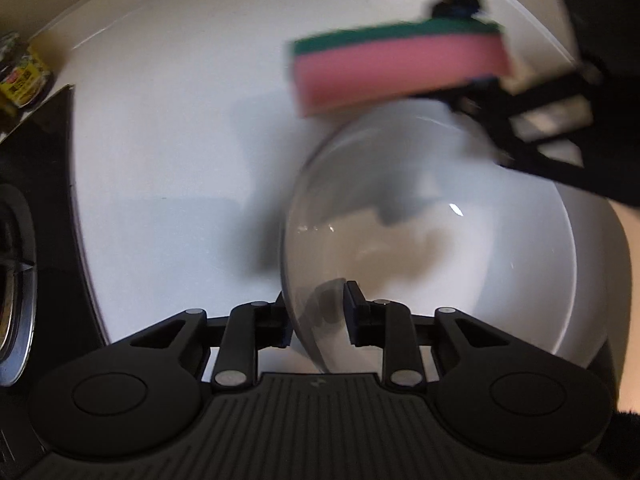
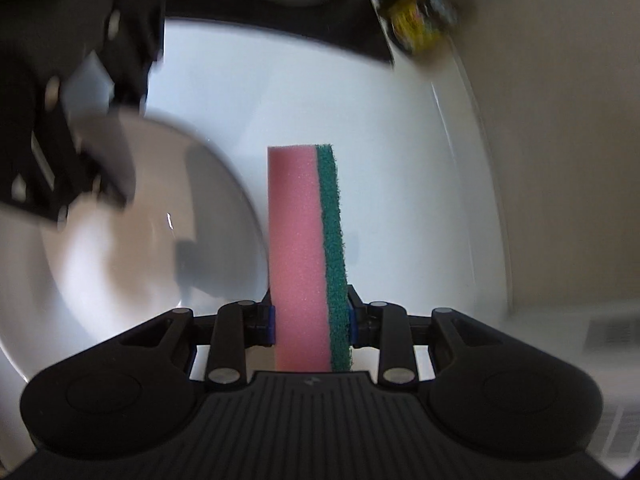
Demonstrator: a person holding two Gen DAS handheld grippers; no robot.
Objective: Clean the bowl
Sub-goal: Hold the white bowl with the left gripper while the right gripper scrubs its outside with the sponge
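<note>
A white counter point(image 1: 168, 152) carries the scene. At its left edge, in the left wrist view, a dark stove top point(image 1: 36, 184) with a metal burner ring point(image 1: 12, 280) is seen, and a jar with a yellow label point(image 1: 22, 76) stands at the far left corner, by the wall. In the right wrist view the same stove point(image 2: 280, 4) and jar point(image 2: 420, 12) lie along the top of the picture, blurred, and a beige wall point(image 2: 560, 160) fills the right side.

The white bowl point(image 1: 432, 240) stands near the right side of the counter. Its near rim passes between the fingers of the left gripper point(image 1: 318, 316): one finger is outside the wall, the other inside. The jaws stand apart, and whether the pads press on the rim cannot be told.

Only the left wrist view shows the bowl's inside, which looks glossy and crossed by shadows. There the right gripper point(image 1: 480, 44) reaches in from the top right corner, blurred, partly hiding the bowl's far rim, with the sponge point(image 1: 400, 68) held above and just beyond that rim.

The right wrist view shows the grip itself: the pink sponge point(image 2: 300, 256) with its green scouring side stands on end, pinched between the fingers of the right gripper point(image 2: 312, 320). The bowl point(image 2: 120, 240) lies to the left of it, just beside it, with the left gripper point(image 2: 60, 120) over its far side.
</note>
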